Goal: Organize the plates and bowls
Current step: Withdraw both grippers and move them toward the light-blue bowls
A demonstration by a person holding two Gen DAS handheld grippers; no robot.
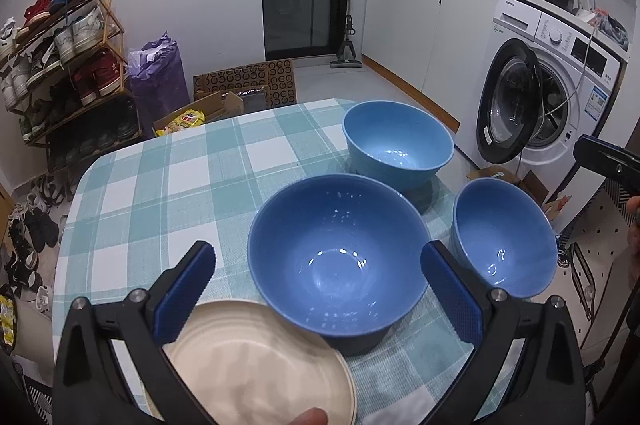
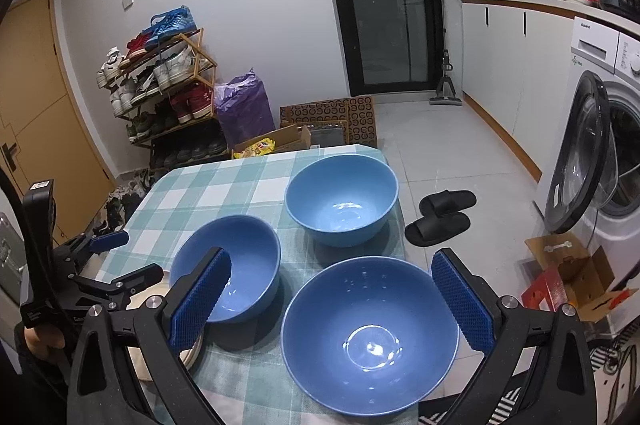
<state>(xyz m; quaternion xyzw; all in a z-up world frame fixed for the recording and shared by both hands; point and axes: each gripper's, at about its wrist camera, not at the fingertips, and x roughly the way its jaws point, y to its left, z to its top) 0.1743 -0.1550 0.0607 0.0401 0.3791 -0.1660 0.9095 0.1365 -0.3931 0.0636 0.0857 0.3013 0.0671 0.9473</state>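
Note:
Three blue bowls stand upright on the checked tablecloth (image 1: 160,193): a light blue bowl (image 1: 398,143) (image 2: 342,203) at the far end, a darker middle bowl (image 1: 338,257) (image 2: 228,265), and a third bowl (image 1: 502,237) (image 2: 370,337) at the table's right edge. A cream plate (image 1: 256,357) (image 2: 154,299) lies left of the middle bowl, partly hidden by fingers. My left gripper (image 1: 324,291) (image 2: 126,259) is open above the plate and middle bowl, holding nothing. My right gripper (image 2: 334,301) is open above the third bowl, empty; its body (image 1: 608,165) shows in the left wrist view.
A washing machine (image 2: 600,161) with its door open stands to the right, with cardboard boxes (image 2: 568,273) and black slippers (image 2: 440,217) on the floor. A shoe rack (image 2: 160,93), a purple bag and more boxes sit beyond the table's far end.

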